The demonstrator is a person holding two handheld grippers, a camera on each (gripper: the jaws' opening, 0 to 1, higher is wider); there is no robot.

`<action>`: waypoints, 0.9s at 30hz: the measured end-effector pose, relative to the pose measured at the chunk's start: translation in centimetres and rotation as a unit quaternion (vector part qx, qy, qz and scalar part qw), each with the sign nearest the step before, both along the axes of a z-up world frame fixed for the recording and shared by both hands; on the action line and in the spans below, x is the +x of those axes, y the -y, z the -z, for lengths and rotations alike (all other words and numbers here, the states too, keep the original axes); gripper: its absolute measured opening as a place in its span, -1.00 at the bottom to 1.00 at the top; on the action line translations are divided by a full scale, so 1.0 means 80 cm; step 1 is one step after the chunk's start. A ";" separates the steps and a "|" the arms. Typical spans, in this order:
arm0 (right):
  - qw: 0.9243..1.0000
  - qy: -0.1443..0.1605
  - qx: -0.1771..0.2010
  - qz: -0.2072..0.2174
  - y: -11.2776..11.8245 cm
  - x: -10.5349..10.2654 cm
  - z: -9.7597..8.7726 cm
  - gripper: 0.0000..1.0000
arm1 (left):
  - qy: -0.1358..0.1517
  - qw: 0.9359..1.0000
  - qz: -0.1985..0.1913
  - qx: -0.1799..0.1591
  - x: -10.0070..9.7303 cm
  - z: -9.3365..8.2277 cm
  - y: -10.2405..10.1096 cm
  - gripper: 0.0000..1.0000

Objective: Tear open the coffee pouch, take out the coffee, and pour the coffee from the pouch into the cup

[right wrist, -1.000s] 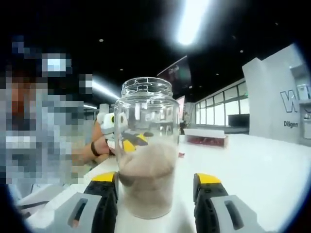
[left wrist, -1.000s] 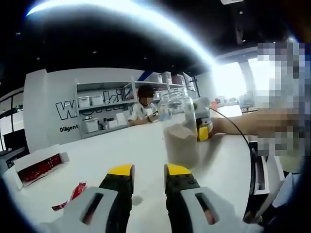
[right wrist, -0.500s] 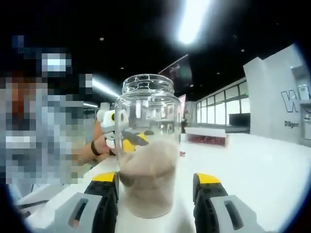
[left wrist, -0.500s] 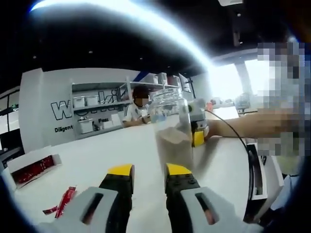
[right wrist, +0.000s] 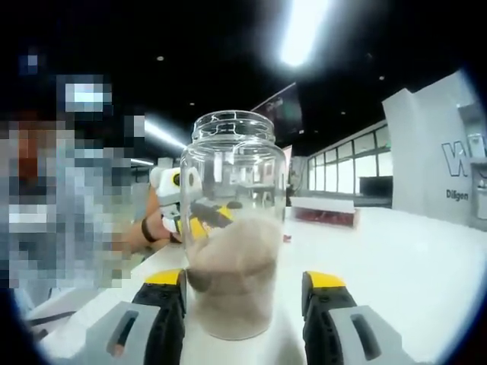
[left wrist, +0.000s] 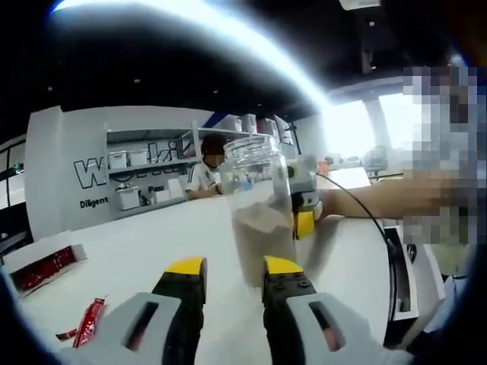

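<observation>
On the white table (right wrist: 411,258), a lidless glass jar (right wrist: 232,228) holds brown powder (right wrist: 232,281).

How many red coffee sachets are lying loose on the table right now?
1 that I can make out: a red sachet on the white table, near the open box with more red packets inside. Others may be hidden.

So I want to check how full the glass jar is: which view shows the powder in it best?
The right gripper view: the glass jar stands close and centred between that gripper's jaws, its powder level sharp. The left gripper view shows the jar farther off, smaller and blurred.
</observation>
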State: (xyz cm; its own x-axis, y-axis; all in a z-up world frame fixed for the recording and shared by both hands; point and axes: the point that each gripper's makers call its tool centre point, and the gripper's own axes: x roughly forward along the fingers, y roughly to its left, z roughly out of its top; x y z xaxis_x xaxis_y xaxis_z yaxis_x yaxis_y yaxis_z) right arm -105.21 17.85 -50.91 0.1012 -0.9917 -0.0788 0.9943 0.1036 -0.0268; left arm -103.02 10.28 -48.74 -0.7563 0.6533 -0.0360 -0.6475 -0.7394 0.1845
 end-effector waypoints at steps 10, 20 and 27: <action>1.000 -0.002 0.004 -0.001 0.001 -0.001 0.001 0.22 | -0.002 1.000 0.000 -0.001 -0.003 0.000 -0.007 -0.34; 1.000 -0.005 0.006 -0.003 0.002 0.003 0.002 0.22 | -0.003 1.000 0.002 0.006 -0.006 -0.005 -0.015 -0.35; 1.000 -0.006 0.010 -0.004 0.003 0.002 0.004 0.22 | -0.003 1.000 0.014 0.009 -0.006 -0.011 -0.029 -0.35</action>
State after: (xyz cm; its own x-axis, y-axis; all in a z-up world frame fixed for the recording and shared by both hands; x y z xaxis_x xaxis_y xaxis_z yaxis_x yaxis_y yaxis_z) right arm -105.07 17.63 -51.19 0.1084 -0.9892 -0.0990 0.9929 0.1126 -0.0376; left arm -103.49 12.60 -47.90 -0.7373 0.6752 -0.0193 -0.6673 -0.7236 0.1762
